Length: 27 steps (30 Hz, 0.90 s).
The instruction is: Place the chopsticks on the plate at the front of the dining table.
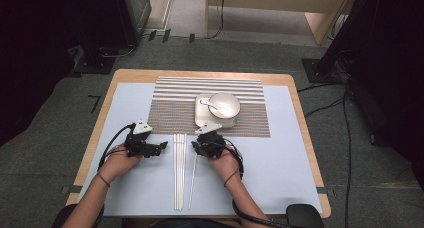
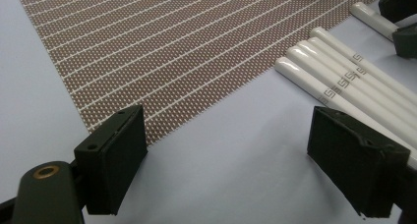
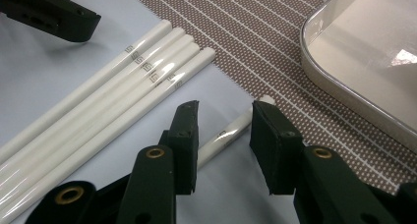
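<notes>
Several white chopsticks (image 1: 179, 168) lie side by side on the pale blue table cover, below a brown striped placemat (image 1: 175, 108). One more white chopstick (image 1: 192, 180) lies apart to their right. My right gripper (image 1: 197, 147) hangs over its far end. In the right gripper view this single chopstick (image 3: 231, 130) runs between the jaws of my right gripper (image 3: 223, 121), with a gap still showing on the right side. My left gripper (image 1: 161, 147) stands open to the left of the bundle; in its own view my left gripper (image 2: 231, 135) has bare table between the jaws and the chopsticks (image 2: 344, 81) beside it.
On the placemat sits a metal tray (image 1: 202, 115) with a metal bowl (image 1: 225, 104) and a spoon (image 1: 210, 104). The tray's rim (image 3: 344, 81) is close on the right of my right gripper. The table's wooden edge (image 1: 95, 133) frames the cover.
</notes>
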### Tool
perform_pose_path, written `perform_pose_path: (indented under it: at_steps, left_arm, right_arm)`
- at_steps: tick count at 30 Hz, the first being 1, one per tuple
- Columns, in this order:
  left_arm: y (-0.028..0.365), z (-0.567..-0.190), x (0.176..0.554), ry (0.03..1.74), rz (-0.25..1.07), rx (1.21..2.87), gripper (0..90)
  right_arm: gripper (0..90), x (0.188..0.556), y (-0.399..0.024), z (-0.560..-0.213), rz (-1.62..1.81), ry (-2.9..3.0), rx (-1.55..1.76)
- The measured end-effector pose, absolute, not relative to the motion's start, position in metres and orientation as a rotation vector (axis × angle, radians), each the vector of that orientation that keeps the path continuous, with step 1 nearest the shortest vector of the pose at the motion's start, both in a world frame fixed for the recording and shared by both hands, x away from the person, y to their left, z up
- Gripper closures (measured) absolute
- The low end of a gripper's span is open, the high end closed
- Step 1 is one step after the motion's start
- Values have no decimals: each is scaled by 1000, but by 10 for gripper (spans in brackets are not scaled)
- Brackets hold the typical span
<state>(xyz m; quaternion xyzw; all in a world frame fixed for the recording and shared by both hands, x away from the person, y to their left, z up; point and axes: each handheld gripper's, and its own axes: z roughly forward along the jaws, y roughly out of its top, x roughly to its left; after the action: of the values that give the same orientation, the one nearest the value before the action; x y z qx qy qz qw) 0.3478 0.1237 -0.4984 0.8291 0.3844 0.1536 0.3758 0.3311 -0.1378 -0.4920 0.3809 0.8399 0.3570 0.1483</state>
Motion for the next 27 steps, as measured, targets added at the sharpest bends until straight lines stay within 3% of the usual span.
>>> perform_pose_path:
  at_steps: [27]
  left_arm:
    - [125, -498, 348, 983, 387, 2118, 146]
  right_arm:
    - [787, 348, -147, -493, 1060, 2450, 1022]
